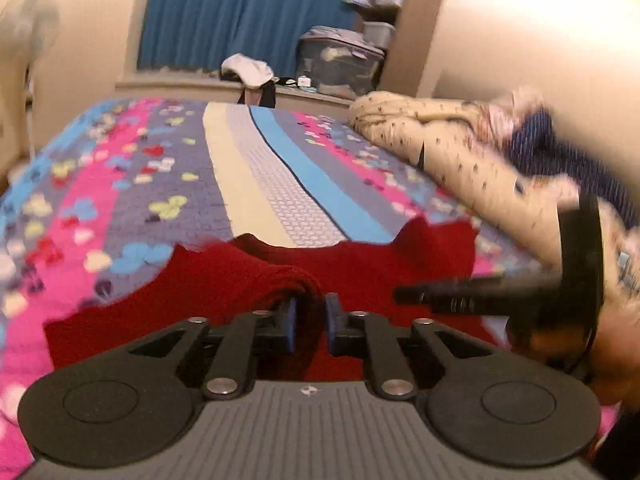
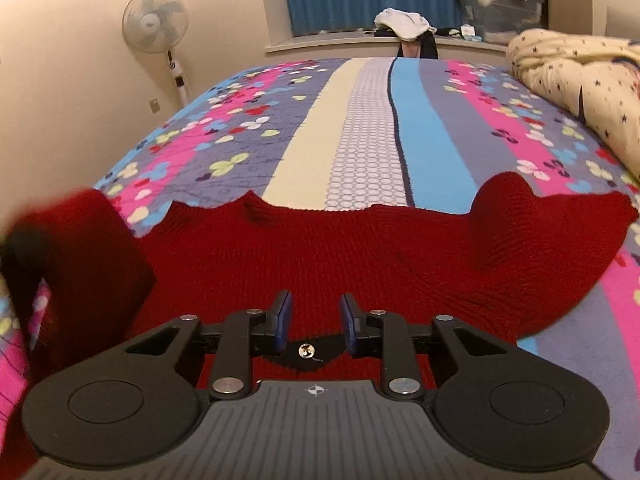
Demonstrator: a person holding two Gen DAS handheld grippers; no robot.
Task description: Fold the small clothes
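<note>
The left gripper [image 1: 311, 322], its blue pads pinched on a raised ridge of the dark red knitted garment [image 2: 360, 248], appears to be drawing one side over in a first fold. The right gripper [image 2: 315, 322] hovers above the cloth, jaws parted and holding nothing. The garment lies spread at the near end of the striped floral bedspread [image 2: 360, 120]. Next, likely, laying the fold flat. Beyond: a cream star-print quilt [image 2: 576, 72], a white pedestal fan [image 2: 156, 20].

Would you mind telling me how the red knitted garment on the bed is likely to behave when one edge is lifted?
The red knitted garment will probably flop and drape: a fold already curls limply by the left gripper. Its ribbed knit looks thick, so likely grippy rather than slippery between the pads, and it may stretch. On the patterned bedspread it would probably bunch up rather than slide.
</note>
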